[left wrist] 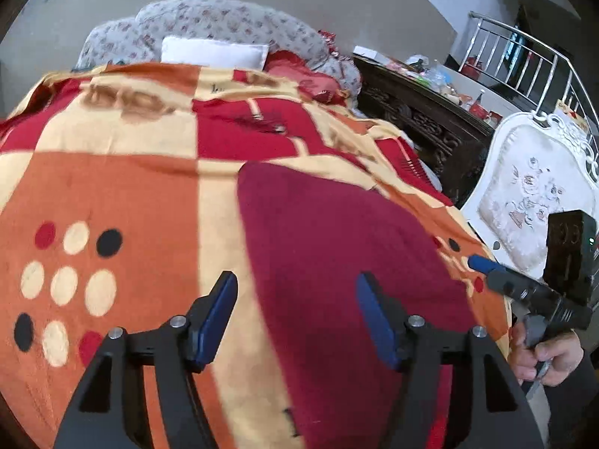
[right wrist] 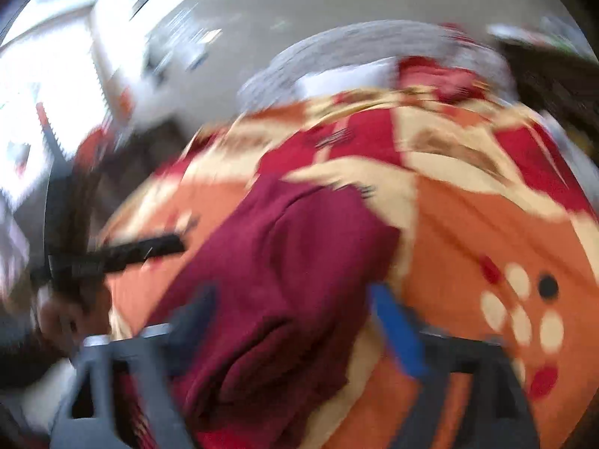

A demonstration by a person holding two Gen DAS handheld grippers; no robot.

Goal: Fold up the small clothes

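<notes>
1. Currently, the maroon garment [left wrist: 337,262] is laid flat on the patterned blanket [left wrist: 112,187].
2. Both the left gripper [left wrist: 295,299] and the right gripper [right wrist: 295,321] are held spread above the garment, nothing pinched.

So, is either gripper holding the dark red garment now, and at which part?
Nothing is held. The left gripper and the right gripper are open above the dark red garment.

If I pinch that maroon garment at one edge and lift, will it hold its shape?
Probably not. The maroon garment lies creased and bunched on the blanket, so it looks limp and should drape. It seems thin and light, likely dragging rather than sliding.
</notes>
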